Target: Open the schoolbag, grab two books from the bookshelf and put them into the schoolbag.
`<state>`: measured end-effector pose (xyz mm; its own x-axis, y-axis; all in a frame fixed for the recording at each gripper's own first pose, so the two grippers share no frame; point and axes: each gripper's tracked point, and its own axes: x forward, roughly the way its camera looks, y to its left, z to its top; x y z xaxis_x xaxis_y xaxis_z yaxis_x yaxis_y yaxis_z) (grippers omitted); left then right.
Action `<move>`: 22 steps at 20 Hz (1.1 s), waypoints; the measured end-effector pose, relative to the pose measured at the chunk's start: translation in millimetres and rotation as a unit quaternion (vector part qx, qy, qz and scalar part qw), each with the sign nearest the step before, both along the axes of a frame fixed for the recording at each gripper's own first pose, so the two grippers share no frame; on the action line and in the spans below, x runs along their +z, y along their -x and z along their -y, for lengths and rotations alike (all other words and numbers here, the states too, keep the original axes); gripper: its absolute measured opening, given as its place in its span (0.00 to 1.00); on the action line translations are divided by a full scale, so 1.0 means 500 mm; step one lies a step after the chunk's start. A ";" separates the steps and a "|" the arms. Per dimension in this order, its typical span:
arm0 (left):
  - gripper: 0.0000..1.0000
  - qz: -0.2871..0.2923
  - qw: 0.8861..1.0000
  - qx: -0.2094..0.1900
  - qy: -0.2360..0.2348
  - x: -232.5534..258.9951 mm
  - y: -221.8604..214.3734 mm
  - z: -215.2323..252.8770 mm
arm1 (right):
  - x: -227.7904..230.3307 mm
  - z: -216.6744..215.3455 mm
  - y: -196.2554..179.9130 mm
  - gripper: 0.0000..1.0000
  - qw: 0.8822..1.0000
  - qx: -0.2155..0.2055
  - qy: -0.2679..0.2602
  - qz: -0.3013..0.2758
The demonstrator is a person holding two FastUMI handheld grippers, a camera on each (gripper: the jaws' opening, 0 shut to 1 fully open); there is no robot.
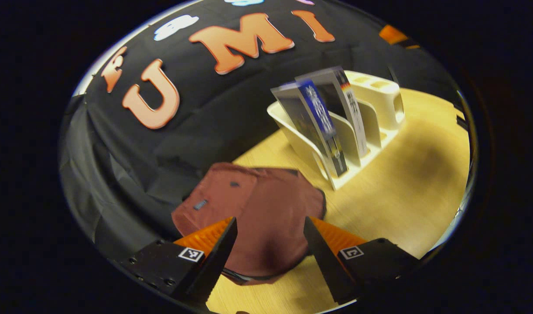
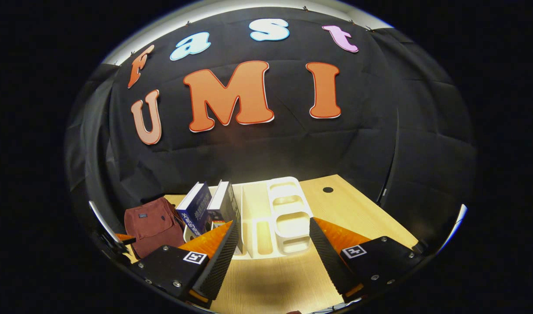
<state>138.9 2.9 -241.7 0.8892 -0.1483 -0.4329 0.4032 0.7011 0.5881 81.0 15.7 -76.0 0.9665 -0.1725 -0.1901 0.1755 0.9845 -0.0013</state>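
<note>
1. Left gripper [image 1: 270, 244]: jaws spread wide, nothing between the fingers, held above the table [image 1: 401, 196].
2. Just ahead of and below its fingertips: the dark red schoolbag [image 1: 257, 205], lying flat on the wood, front flap facing up; whether the opening is undone cannot be told.
3. Farther ahead and to the right of that gripper: the white bookshelf [image 1: 371, 131], standing on the table just beyond the bag.
4. In its nearest slots: two books, a blue-spined book [image 1: 321, 117] and a second book [image 1: 351, 113] right behind it, both leaning, blurred.
5. Right gripper [image 2: 273, 248]: jaws likewise wide apart and empty, hovering over bare tabletop.
6. Straight ahead between its fingers in the right gripper view: the bookshelf's pen-holder end and open slots.
7. Ahead and to the left of its left finger: both books upright in the rack, spines toward the camera.
8. Farther left still, beside the rack: the schoolbag, resting near the table's edge against the black cloth.
</note>
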 end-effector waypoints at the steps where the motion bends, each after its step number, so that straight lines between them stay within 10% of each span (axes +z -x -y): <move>1: 0.98 -0.004 1.000 -0.001 -0.021 -0.026 -0.007 -0.003 | -0.006 0.007 0.001 0.97 1.000 -0.004 -0.004 -0.005; 13: 0.94 -0.081 0.994 -0.009 -0.078 -0.144 -0.036 -0.024 | -0.061 0.012 -0.022 0.97 0.999 -0.008 -0.025 -0.046; 22: 0.27 -0.084 0.989 -0.008 -0.118 -0.132 -0.032 -0.006 | -0.073 0.006 -0.022 0.97 0.998 0.007 -0.033 -0.056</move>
